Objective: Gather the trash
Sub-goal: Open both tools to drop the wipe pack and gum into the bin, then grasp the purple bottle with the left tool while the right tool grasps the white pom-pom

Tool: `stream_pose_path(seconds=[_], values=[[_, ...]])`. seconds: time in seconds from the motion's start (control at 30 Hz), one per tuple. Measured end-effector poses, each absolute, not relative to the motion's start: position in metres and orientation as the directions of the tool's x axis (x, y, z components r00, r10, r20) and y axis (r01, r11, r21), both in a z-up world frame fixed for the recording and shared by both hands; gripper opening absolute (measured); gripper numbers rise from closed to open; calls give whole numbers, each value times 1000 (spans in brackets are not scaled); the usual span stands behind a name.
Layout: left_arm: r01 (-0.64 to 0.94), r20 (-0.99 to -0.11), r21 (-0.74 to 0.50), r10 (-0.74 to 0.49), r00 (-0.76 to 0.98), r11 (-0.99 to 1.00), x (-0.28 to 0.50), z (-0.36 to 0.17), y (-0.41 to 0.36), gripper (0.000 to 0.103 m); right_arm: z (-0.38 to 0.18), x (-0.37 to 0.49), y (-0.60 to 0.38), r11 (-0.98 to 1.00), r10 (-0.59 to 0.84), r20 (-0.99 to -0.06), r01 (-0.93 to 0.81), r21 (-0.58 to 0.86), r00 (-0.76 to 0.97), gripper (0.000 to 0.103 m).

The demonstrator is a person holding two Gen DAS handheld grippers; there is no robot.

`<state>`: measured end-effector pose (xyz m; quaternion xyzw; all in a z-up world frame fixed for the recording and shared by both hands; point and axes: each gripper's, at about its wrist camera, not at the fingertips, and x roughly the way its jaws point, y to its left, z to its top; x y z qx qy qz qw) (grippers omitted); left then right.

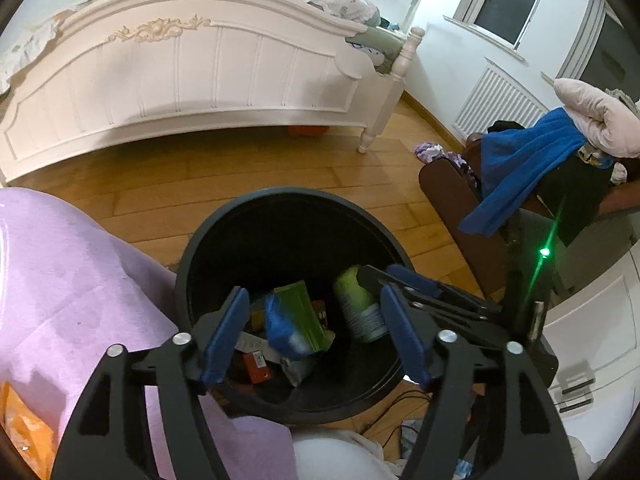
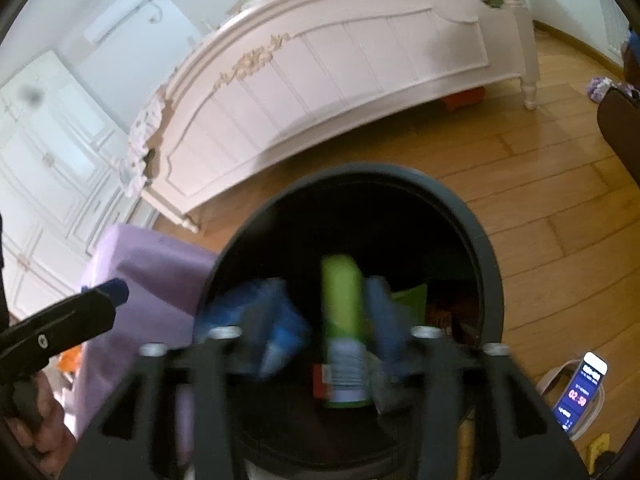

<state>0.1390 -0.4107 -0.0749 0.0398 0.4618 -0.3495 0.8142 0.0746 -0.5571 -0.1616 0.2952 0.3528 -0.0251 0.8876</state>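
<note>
While both grippers are held over the black bin (image 1: 288, 216), trash is seen inside it.
Left gripper (image 1: 316, 332) and right gripper (image 2: 320, 320) are spread open, empty; a green can (image 1: 358, 304) lies at the bin's 3 o'clock side.

The only thing that reads clearly is on the phone (image 2: 582, 390) lying on the floor at the right of the right wrist view: its lit screen shows orange digits, 02:5 and then a last figure that looks like 0 or 9, with smaller lines above and below them too small to read. The green can (image 2: 344, 332) in the black bin (image 2: 486, 248) carries a pale label with fine print, and the small orange box (image 1: 256, 364) beside it has markings, but motion blur and size make all of that illegible.
</note>
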Motion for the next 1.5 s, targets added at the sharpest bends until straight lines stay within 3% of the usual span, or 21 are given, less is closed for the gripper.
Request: stream_pose_path(seconds=[0.23, 0.57, 0.93, 1.17, 1.4, 1.5], values=[[575, -750, -281, -549, 367, 768, 131, -58, -384, 78, -141, 66, -546, 833, 168, -618, 226, 506, 768, 70], [478, -697, -318, -544, 467, 818, 108, -30, -305, 78, -101, 66, -487, 878, 227, -589, 99, 469, 776, 70], [243, -669, -334, -411, 620, 911, 88, -22, -162, 80, -57, 73, -380, 912, 357, -575, -140, 386, 737, 70], [108, -716, -311, -308, 626, 944, 91, -44, -89, 78, -49, 81, -296, 891, 454, -599, -319, 324, 659, 70], [119, -761, -293, -306, 572, 949, 101, -63, -65, 56, -50, 84, -229, 848, 502, -658, -468, 248, 561, 70], [138, -769, -292, -318, 555, 946, 102, -70, -63, 52, -51, 86, -209, 836, 499, -680, -505, 215, 536, 70]])
